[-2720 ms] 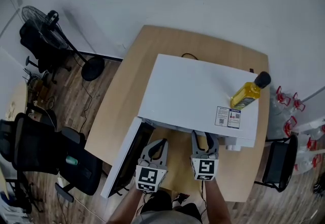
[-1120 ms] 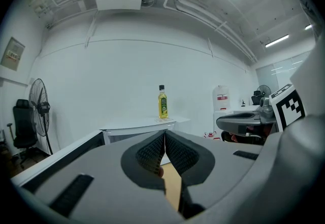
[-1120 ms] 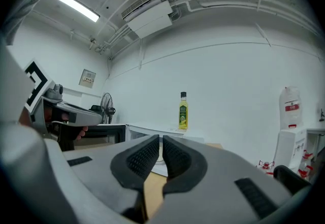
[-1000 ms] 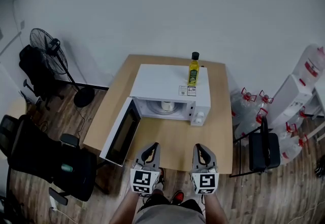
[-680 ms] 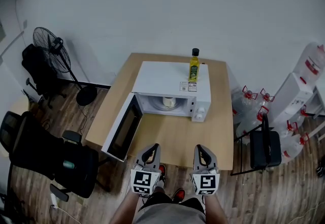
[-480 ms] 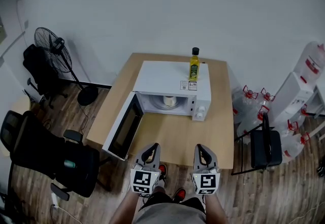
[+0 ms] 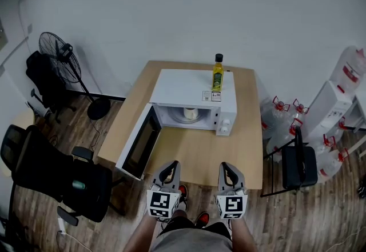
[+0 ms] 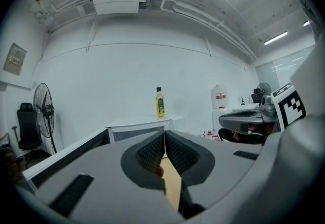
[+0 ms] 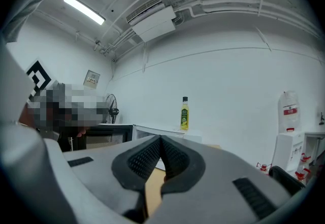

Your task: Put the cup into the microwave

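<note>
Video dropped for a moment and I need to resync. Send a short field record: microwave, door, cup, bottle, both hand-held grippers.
microwave: white, on the wooden table
door: swung open to the left
cup: inside the microwave cavity
bottle: yellow, upright on the microwave's top
left hand-held gripper: jaws together, empty, near the table's front edge
right hand-held gripper: jaws together, empty, near the table's front edge
task: cup is in, door not yet closed

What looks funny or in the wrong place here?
The yellow oil bottle stands upright on top of the microwave, near its back edge, which is an odd spot for it. The microwave door is swung wide open, with the cup sitting inside. Nothing looks spilled or broken on the table.
</note>
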`<action>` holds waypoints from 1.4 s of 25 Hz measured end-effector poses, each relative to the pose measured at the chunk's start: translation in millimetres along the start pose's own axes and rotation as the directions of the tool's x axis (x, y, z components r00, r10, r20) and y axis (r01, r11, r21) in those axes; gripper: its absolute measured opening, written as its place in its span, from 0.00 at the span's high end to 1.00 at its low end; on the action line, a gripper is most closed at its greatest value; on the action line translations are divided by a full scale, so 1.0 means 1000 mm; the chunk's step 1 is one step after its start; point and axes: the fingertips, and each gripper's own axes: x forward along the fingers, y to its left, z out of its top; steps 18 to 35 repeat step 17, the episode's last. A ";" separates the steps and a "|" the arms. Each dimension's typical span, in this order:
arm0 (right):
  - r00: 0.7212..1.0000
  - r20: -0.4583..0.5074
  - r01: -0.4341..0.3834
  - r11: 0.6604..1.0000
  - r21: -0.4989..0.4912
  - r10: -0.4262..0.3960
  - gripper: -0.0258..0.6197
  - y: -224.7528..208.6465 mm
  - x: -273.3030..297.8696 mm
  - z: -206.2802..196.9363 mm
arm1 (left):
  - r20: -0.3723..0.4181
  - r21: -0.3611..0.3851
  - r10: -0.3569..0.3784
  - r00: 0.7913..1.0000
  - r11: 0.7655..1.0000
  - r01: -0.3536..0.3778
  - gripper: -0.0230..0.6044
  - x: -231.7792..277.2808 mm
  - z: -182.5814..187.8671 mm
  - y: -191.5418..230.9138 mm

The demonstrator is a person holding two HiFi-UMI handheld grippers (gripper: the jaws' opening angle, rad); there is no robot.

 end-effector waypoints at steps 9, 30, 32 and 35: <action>1.000 0.005 0.000 1.000 -0.007 0.000 0.93 0.001 -0.002 0.002 | 0.004 -0.001 0.002 1.000 1.000 -0.002 0.92 -0.002 0.001 -0.002; 1.000 0.002 0.008 1.000 -0.015 -0.008 0.93 -0.001 -0.005 0.001 | 0.014 -0.001 0.002 1.000 1.000 -0.002 0.92 -0.005 0.005 -0.001; 1.000 0.002 0.008 1.000 -0.015 -0.008 0.93 -0.001 -0.005 0.001 | 0.014 -0.001 0.002 1.000 1.000 -0.002 0.92 -0.005 0.005 -0.001; 1.000 0.002 0.008 1.000 -0.015 -0.008 0.93 -0.001 -0.005 0.001 | 0.014 -0.001 0.002 1.000 1.000 -0.002 0.92 -0.005 0.005 -0.001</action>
